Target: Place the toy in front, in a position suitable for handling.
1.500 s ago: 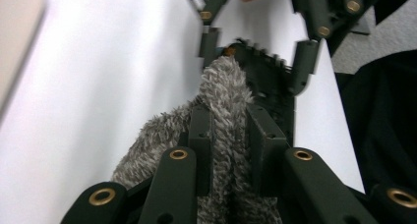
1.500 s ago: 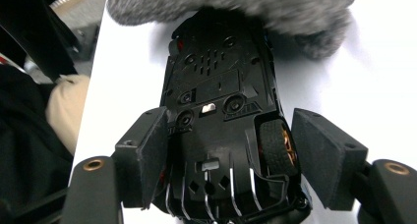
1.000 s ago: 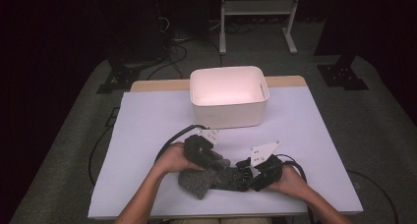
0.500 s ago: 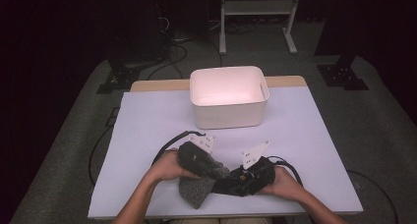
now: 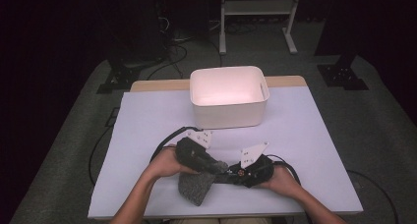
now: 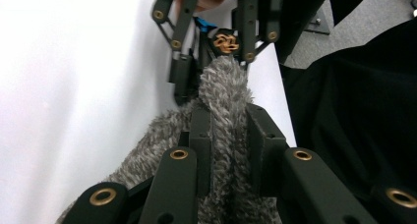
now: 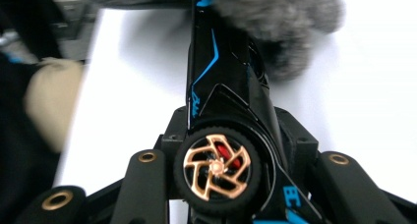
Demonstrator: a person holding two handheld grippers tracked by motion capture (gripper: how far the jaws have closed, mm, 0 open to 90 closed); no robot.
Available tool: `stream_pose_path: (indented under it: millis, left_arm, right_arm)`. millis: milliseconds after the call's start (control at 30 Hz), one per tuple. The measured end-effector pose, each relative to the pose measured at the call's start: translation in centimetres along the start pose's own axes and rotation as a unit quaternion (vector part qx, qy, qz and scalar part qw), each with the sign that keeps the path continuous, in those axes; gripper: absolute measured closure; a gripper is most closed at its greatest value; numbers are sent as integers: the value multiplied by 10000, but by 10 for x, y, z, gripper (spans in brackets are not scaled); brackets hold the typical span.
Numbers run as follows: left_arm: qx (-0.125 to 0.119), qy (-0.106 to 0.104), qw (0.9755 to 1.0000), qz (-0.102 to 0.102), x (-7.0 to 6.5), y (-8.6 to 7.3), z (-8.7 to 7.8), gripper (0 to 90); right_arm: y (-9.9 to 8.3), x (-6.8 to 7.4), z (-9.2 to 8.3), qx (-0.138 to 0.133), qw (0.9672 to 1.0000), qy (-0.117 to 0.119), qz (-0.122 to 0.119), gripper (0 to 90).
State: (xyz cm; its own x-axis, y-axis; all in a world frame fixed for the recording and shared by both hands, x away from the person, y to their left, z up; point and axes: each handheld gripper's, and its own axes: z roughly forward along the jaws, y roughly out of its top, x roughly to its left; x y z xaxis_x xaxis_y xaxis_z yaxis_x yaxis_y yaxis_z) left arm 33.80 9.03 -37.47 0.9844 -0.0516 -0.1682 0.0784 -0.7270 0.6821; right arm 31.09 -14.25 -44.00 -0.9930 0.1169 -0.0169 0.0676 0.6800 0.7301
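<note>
A grey fuzzy cloth [image 5: 195, 188] lies near the table's front edge, and my left gripper [image 5: 215, 166] is shut on a bunched fold of it [image 6: 223, 94]. The left gripper [image 6: 229, 123] has both pads pressed into the fur. A black toy car [image 7: 223, 81] with blue lines and a gold wheel [image 7: 216, 167] lies on its side between the jaws of my right gripper [image 7: 232, 133]. Those jaws have just been closing and now press on the car's sides. The car's nose reaches the cloth. From above, the right gripper [image 5: 230, 176] faces the left one, tips nearly meeting.
A white empty bin [image 5: 229, 115] stands at the back middle of the table [image 5: 314, 135], which has a white cover. Cables trail from both grippers across the table. A metal stand [image 5: 255, 8] is on the floor behind.
The right gripper has shifted slightly left toward the cloth with the car between its jaws. The left gripper has kept its hold on the cloth and stayed put.
</note>
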Motion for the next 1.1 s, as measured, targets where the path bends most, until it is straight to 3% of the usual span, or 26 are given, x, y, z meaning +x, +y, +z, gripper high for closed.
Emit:
stream_pose_path:
  millis: [67, 200, 333, 400, 600, 700, 833, 967, 1100]
  left_arm:
    - [-5, 27, 10000, 10, 1, 3, 0, 753]
    - [274, 75, 9996, 72, 5, 6, 8, 754]
    - [267, 113, 9995, 114, 4, 6, 9, 760]
    - [288, 132, 9994, 120, 4, 6, 9, 760]
    - [279, 110, 9995, 114, 4, 5, 9, 759]
    - [261, 82, 9995, 125, 5, 5, 9, 760]
    - [268, 84, 9995, 164, 7, 7, 9, 765]
    - [335, 104, 9990, 261, 7, 16, 14, 772]
    - [418, -36, 9984, 366, 9, 29, 27, 772]
  right_arm:
    - [0, -2, 0, -10, 10000, -34, 34, 561]
    - [-4, -10, 3, -108, 9998, 7, 194, 560]
    - [-6, -10, 3, -108, 9996, 46, 275, 531]
    - [-7, -10, -3, -181, 9994, 54, 295, 434]
    - [-16, -11, -19, -303, 9988, 59, 389, 410]
    - [-21, -12, -24, -287, 9985, 29, 456, 425]
    - [-24, -12, -21, -210, 9987, 111, 444, 561]
    - [-23, -12, -20, -210, 9992, 94, 341, 570]
    - [-22, -10, -19, -210, 9992, 45, 341, 570]
